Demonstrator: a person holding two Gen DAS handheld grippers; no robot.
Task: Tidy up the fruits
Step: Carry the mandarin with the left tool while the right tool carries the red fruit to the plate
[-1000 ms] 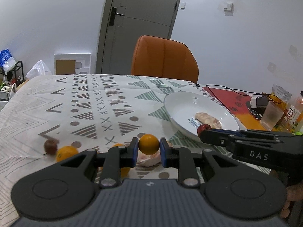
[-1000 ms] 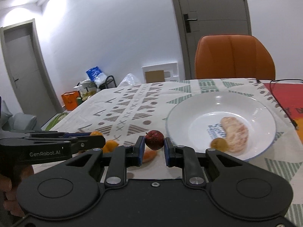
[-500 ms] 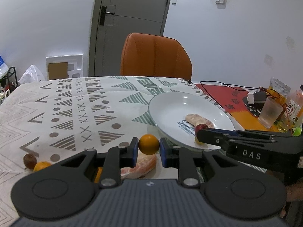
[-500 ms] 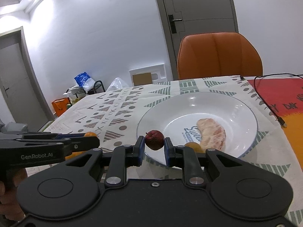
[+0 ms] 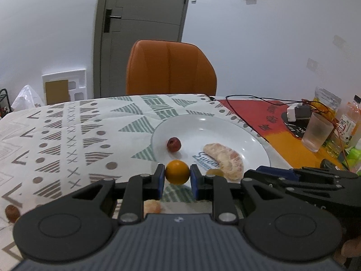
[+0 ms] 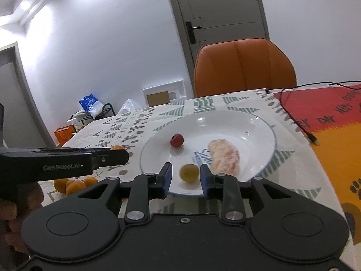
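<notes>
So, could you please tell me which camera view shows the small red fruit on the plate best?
The right wrist view: the small red fruit sits unobstructed on the white plate, lit and sharp. The left wrist view shows it too, darker, just beyond the orange fruit.

- An orange chair [image 5: 170,67] stands behind the counter [image 5: 67,135], which wears a cloth of grey and green triangles.
- A grey door [image 5: 141,29] with a dark handle is closed in the white wall.
- A black cable [image 5: 259,100] trails over a red and orange mat [image 5: 266,122].
- A frosted cup [image 5: 317,132] stands beside bottles [image 5: 348,124] at the counter's right edge.
- White foam packing [image 5: 64,85] leans against the wall.
</notes>
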